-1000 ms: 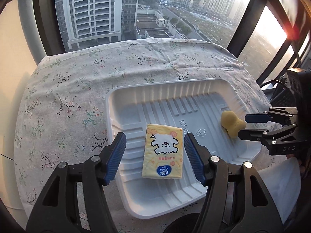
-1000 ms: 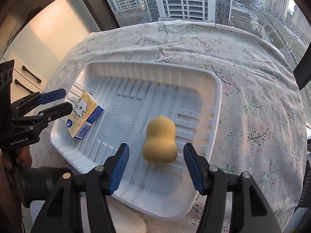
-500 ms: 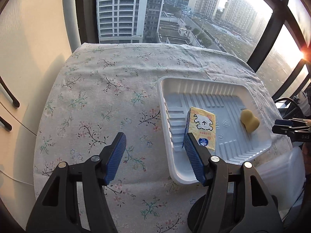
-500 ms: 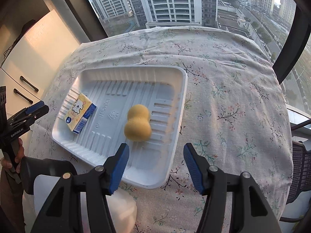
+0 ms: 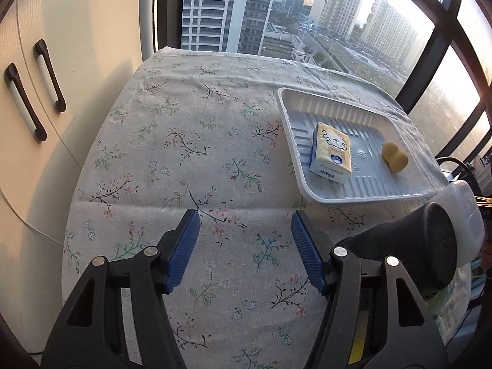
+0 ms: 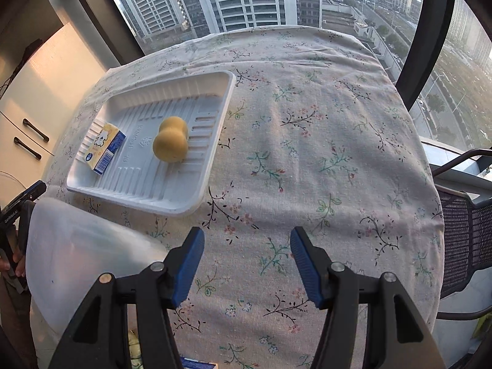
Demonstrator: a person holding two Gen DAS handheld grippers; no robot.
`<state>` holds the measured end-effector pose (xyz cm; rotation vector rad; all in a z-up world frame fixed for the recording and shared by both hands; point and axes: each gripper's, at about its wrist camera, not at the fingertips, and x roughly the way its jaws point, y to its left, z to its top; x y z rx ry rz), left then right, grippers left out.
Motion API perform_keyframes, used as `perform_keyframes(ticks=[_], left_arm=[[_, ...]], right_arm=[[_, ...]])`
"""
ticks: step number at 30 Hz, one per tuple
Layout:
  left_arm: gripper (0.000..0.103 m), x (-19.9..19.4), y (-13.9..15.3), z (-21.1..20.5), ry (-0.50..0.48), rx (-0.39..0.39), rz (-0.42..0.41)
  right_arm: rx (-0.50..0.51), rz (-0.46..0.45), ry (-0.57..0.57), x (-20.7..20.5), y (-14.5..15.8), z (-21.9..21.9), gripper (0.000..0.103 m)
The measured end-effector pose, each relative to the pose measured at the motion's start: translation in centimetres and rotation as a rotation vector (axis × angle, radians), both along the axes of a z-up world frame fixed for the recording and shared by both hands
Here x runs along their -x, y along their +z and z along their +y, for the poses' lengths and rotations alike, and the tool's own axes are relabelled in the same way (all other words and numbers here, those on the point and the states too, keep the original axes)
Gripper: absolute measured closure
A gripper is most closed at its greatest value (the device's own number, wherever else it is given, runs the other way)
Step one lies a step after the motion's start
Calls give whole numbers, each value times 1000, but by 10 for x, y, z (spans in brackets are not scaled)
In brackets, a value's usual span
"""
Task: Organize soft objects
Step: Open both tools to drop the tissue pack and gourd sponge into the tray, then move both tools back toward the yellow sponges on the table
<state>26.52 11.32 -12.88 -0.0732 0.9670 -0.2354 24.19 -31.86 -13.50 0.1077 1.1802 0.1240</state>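
Observation:
A white ribbed tray [image 5: 310, 184] [image 6: 212, 156] sits on the flowered tablecloth [image 5: 184, 153] [image 6: 323, 153]. In it lie a yellow tissue pack [image 5: 332, 152] [image 6: 106, 147] with a cartoon dog and a yellow gourd-shaped sponge [image 5: 394, 156] [image 6: 170, 143], apart from each other. My left gripper [image 5: 244, 227] hovers open over bare cloth, to the left of and nearer than the tray. Over bare cloth to the tray's right, my right gripper [image 6: 247, 244] is open too. Nothing is between either pair of blue fingers.
A translucent white plastic container [image 6: 83, 255] [image 5: 467, 215] stands at the table's near edge between the grippers. A cabinet with dark handles [image 5: 33, 92] lines the left side. A large window lies beyond the table. A dark mesh chair [image 6: 461, 240] stands at the right.
Both grippers have drawn apart from the tray: the left moved leftward, the right rightward, leaving the tissue pack and sponge lying in it. Both jaw openings look unchanged.

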Motion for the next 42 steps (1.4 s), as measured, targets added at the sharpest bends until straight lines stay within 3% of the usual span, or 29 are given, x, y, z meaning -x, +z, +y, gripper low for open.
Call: perform_keyframes(ticks=[14,24,31,37,42], left_arm=[[43,83,-15,26,-33,45,24],[43,134,-21,-1,-115,103,88],[43,160,-7,-44,-213,90,74],[43,167,3,-73,-247,18,41],[43,161,1,-84,-265,50,81]], right_arm=[[2,-1,3,88,-12,-20,42],[9,-6,32,150,-14,-6,41],[-43,-69,144,201,-2,43,41],[-109,-97,314,229,-3,111,40],[-170,-109,398,234,-3,153,40]])
